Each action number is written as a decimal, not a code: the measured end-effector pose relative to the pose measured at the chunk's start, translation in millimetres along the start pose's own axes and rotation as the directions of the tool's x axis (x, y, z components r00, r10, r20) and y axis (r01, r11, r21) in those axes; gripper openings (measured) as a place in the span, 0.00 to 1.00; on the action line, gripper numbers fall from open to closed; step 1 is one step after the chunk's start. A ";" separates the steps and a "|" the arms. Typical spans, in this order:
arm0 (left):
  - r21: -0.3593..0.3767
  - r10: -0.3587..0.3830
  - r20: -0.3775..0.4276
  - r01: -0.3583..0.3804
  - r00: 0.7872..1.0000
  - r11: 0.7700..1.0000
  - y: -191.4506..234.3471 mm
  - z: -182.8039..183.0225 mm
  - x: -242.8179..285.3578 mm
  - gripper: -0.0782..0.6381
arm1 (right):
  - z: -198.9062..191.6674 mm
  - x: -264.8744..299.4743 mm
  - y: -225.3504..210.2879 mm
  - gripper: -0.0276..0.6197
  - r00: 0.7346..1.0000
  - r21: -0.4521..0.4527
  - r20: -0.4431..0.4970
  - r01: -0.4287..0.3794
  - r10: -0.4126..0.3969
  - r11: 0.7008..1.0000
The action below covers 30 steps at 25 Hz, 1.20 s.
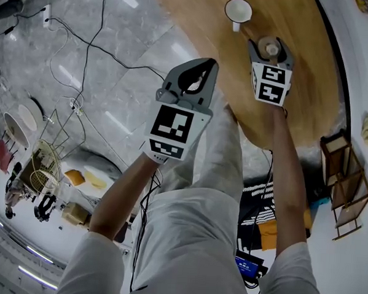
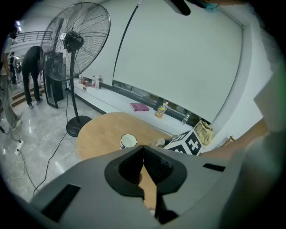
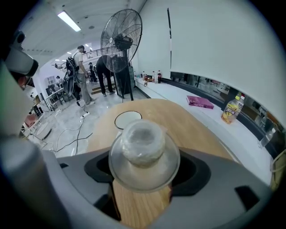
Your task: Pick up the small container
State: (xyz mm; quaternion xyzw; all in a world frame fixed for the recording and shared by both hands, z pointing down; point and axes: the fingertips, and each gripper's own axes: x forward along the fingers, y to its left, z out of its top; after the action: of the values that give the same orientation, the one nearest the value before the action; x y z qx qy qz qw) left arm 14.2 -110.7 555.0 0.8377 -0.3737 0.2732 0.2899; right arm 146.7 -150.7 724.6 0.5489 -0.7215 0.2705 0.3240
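Right gripper (image 3: 144, 166) clamped on the small container (image 3: 144, 150) at the wooden desk (image 1: 298, 88), white cup (image 1: 238, 11) beyond — left gripper (image 2: 144, 152) closed, empty.

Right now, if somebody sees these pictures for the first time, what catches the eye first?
The small clear container gripped in the right claw, over the round wooden table. Beyond it a white mug stands on the table, and the left claw is shut and empty, over the floor.
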 end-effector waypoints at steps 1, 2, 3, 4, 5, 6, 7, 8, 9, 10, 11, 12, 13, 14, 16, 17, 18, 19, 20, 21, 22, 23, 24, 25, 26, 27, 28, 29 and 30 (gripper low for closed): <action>0.002 0.001 0.001 -0.001 1.000 1.000 -1.0 1.4 -3.6 0.14 | 1.4 -4.0 0.3 0.56 1.000 0.005 0.001 0.003 -0.003 1.000; 0.004 0.002 0.004 -0.002 1.000 1.000 -1.8 3.2 -6.7 0.14 | 2.8 -7.3 -0.6 0.56 1.000 0.007 0.005 0.008 -0.008 1.000; 0.005 0.003 0.008 -0.003 1.000 1.000 -2.7 5.4 -9.8 0.14 | 4.3 -10.7 -1.4 0.56 1.000 0.008 0.008 0.012 -0.012 1.000; 0.006 0.003 0.012 -0.003 1.000 1.000 -4.1 7.6 -13.5 0.14 | 5.9 -14.7 -1.4 0.56 1.000 0.007 0.010 0.014 -0.014 1.000; 0.006 0.002 0.016 -0.002 1.000 1.000 -5.7 9.6 -17.9 0.14 | 7.3 -19.6 -0.4 0.56 1.000 0.006 0.012 0.015 -0.015 1.000; 0.006 0.001 0.020 -0.001 1.000 1.000 -7.2 11.1 -22.7 0.14 | 8.9 -24.8 1.3 0.56 1.000 0.003 0.015 0.014 -0.014 1.000; 0.005 0.000 0.023 0.000 1.000 1.000 -8.4 12.4 -27.3 0.14 | 10.9 -29.9 3.3 0.56 1.000 0.000 0.019 0.013 -0.013 1.000; 0.005 -0.001 0.026 0.001 1.000 1.000 -9.0 13.5 -31.1 0.14 | 13.5 -34.4 5.3 0.56 1.000 -0.004 0.024 0.012 -0.011 1.000; 0.005 -0.003 0.029 0.002 1.000 1.000 -9.4 14.5 -34.3 0.14 | 16.6 -38.7 6.9 0.56 0.999 -0.006 0.030 0.010 -0.010 1.000; 0.005 -0.004 0.032 0.004 0.999 1.000 -9.7 15.2 -37.1 0.14 | 19.9 -43.0 8.2 0.56 0.999 -0.008 0.037 0.010 -0.009 1.000; 0.004 -0.005 0.034 0.005 0.999 1.000 -10.1 15.4 -39.7 0.14 | 23.0 -47.5 9.4 0.56 0.999 -0.009 0.044 0.009 -0.009 1.000; 0.002 -0.006 0.036 0.006 0.999 1.000 -10.2 15.3 -42.2 0.14 | 26.0 -51.7 10.6 0.56 0.999 -0.009 0.051 0.009 -0.009 1.000; 0.000 -0.007 0.038 0.007 0.999 1.000 -10.1 15.0 -44.5 0.14 | 29.1 -55.7 11.9 0.56 0.998 -0.009 0.058 0.009 -0.008 1.000; -0.001 -0.007 0.040 0.007 0.999 1.000 -9.9 14.5 -46.9 0.14 | 32.2 -59.4 13.4 0.56 0.998 -0.008 0.064 0.008 -0.007 1.000; -0.002 -0.007 0.041 0.007 0.999 1.000 -9.9 13.2 -52.6 0.14 | 36.7 -67.2 17.3 0.56 0.997 -0.007 0.073 0.005 -0.004 1.000; -0.003 -0.007 0.041 0.007 0.999 1.000 -10.1 12.6 -55.8 0.14 | 38.2 -71.3 19.4 0.56 0.997 -0.007 0.076 0.003 -0.002 1.000; -0.003 -0.006 0.042 0.006 0.999 1.000 -10.2 12.5 -59.1 0.14 | 39.7 -75.4 21.2 0.56 0.997 -0.008 0.078 0.001 0.000 1.000; -0.004 -0.006 0.045 0.006 0.999 1.000 -10.1 12.9 -62.3 0.14 | 41.5 -79.5 22.7 0.56 0.997 -0.009 0.081 -0.001 0.001 1.000; -0.004 -0.005 0.048 0.005 0.999 1.000 -9.6 13.7 -65.4 0.14 | 43.7 -83.3 24.1 0.56 0.996 -0.011 0.084 -0.001 0.002 1.000; -0.005 -0.003 0.051 0.004 0.999 1.000 -8.8 14.6 -68.6 0.14 | 46.2 -87.0 25.4 0.56 0.996 -0.012 0.088 -0.002 0.003 1.000; -0.006 -0.002 0.055 0.003 0.999 1.000 -7.9 15.2 -71.8 0.14 | 48.8 -90.8 26.9 0.56 0.996 -0.012 0.093 -0.002 0.003 1.000; -0.007 -0.002 0.056 0.002 0.998 1.000 -7.1 15.2 -75.1 0.14 | 51.0 -95.2 28.6 0.56 0.995 -0.012 0.098 -0.002 0.004 1.000; -0.009 -0.002 0.056 0.002 0.998 1.000 -6.5 14.3 -78.7 0.14 | 52.7 -100.1 30.6 0.56 0.995 -0.011 0.101 -0.003 0.004 1.000; -0.010 -0.002 0.054 0.002 0.999 1.000 -5.9 12.7 -82.3 0.14 | 54.4 -105.5 32.8 0.56 0.995 -0.011 0.104 -0.004 0.005 1.000; -0.009 -0.001 0.051 0.002 0.999 1.000 -4.7 10.9 -85.6 0.14 | 56.8 -110.6 35.2 0.56 0.994 -0.010 0.108 -0.006 0.007 1.000; -0.007 0.000 0.048 0.000 0.999 1.000 -3.0 9.6 -88.6 0.14 | 60.0 -115.4 37.5 0.56 0.994 -0.011 0.113 -0.008 0.009 1.000; -0.004 0.001 0.048 -0.001 0.999 1.000 -1.4 9.4 -91.6 0.14 | 63.8 -120.0 39.7 0.56 0.993 -0.014 0.120 -0.009 0.011 1.000; -0.004 0.002 0.051 -0.002 0.999 1.000 -0.4 9.8 -95.0 0.14 | 67.3 -124.9 42.2 0.56 0.992 -0.018 0.126 -0.010 0.012 1.000; -0.004 0.003 0.054 -0.002 0.999 1.000 0.1 10.0 -98.8 0.14 | 69.8 -130.3 44.8 0.56 0.991 -0.022 0.132 -0.011 0.014 1.000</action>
State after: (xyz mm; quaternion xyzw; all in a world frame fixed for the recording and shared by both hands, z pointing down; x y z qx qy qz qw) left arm -40.0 -71.4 481.6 0.8437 -0.3830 0.2500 0.2810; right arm 115.9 -111.1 578.5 0.5575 -0.7476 0.2280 0.2797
